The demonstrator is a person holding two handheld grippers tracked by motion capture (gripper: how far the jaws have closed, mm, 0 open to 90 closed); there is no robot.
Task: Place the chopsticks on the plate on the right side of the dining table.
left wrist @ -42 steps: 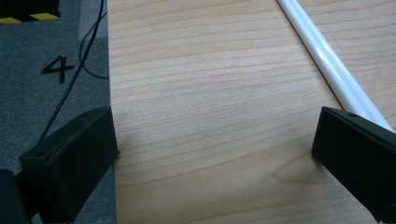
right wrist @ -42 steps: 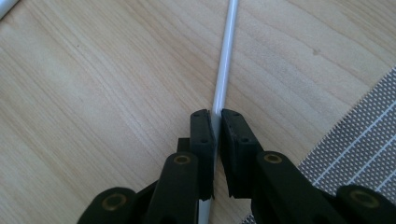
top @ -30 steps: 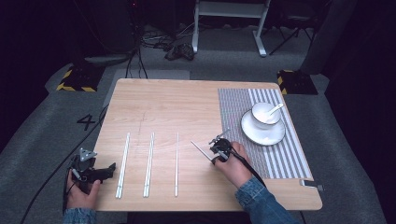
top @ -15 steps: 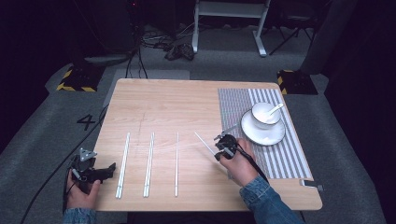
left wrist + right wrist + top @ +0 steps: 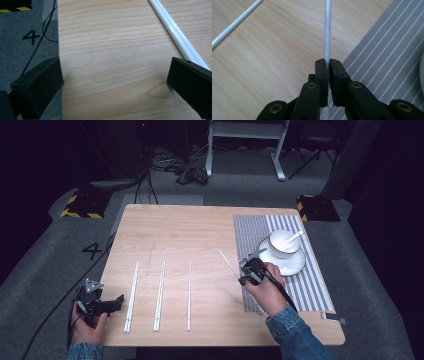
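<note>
right tongs clamp a white chopstick (above the table); left tongs gape empty.

chopsticks: 6 | saucer: 1 | cup: 1 | spoon: 1 | placemat: 1

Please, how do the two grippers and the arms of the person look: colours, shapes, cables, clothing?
Both grippers are black. The left gripper carries a grey three-cornered plate on top, and a black cable trails from it over the floor. Its jaws are blocky wedges. The right gripper has flat jaws with small screw holes, on arms with brass-coloured rivets; a black cable runs along the hand. Both sleeves are blue denim.
</note>
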